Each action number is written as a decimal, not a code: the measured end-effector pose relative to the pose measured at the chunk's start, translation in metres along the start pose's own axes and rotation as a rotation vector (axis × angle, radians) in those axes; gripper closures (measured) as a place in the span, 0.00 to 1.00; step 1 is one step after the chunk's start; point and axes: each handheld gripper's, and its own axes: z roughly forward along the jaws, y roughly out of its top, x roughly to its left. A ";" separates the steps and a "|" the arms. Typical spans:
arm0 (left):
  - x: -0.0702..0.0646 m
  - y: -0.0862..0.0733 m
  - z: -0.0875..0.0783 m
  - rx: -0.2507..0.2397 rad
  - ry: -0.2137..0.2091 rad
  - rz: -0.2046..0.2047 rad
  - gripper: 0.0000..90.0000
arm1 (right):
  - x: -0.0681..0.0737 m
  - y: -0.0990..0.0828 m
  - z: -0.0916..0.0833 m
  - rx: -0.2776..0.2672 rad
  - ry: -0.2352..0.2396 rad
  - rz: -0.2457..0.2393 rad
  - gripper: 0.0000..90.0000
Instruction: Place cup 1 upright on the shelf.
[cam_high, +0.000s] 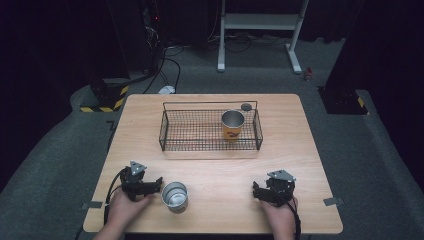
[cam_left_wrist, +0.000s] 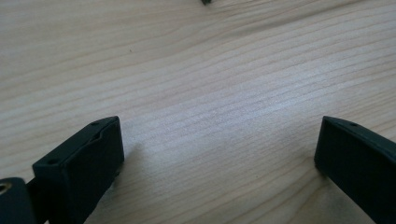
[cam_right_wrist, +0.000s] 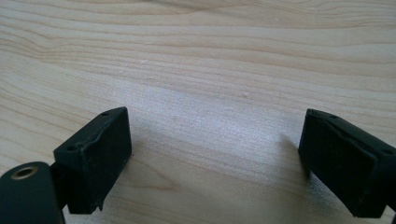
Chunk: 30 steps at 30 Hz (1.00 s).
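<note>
A silver metal cup (cam_high: 175, 196) stands near the table's front edge, just right of my left gripper (cam_high: 156, 186), which rests on the wood and is open. In the left gripper view its jaws (cam_left_wrist: 219, 149) stand wide apart over bare wood with nothing between them. My right gripper (cam_high: 258, 192) lies at the front right, open as well; the right gripper view shows its black jaws (cam_right_wrist: 215, 149) spread over plain tabletop. A second cup (cam_high: 233, 124), metal inside with an orange outside, stands upright in the right part of the black wire basket (cam_high: 180, 131).
The wire basket sits at the middle back of the wooden table (cam_high: 215, 170). A small round grey object (cam_high: 246, 106) lies behind the basket's right corner. Beyond the table are cables, a white frame's legs and yellow-black marked blocks on the floor.
</note>
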 end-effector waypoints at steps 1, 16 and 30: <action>0.000 -0.001 -0.001 -0.007 0.005 0.029 0.04 | 0.000 0.000 0.000 0.000 -0.001 0.002 0.10; 0.026 -0.003 -0.008 0.069 -0.035 -0.020 0.07 | 0.000 0.001 0.000 -0.002 -0.005 -0.002 0.11; 0.028 0.003 -0.039 -0.047 -0.216 0.003 0.05 | -0.002 -0.001 -0.001 -0.001 0.002 -0.001 0.11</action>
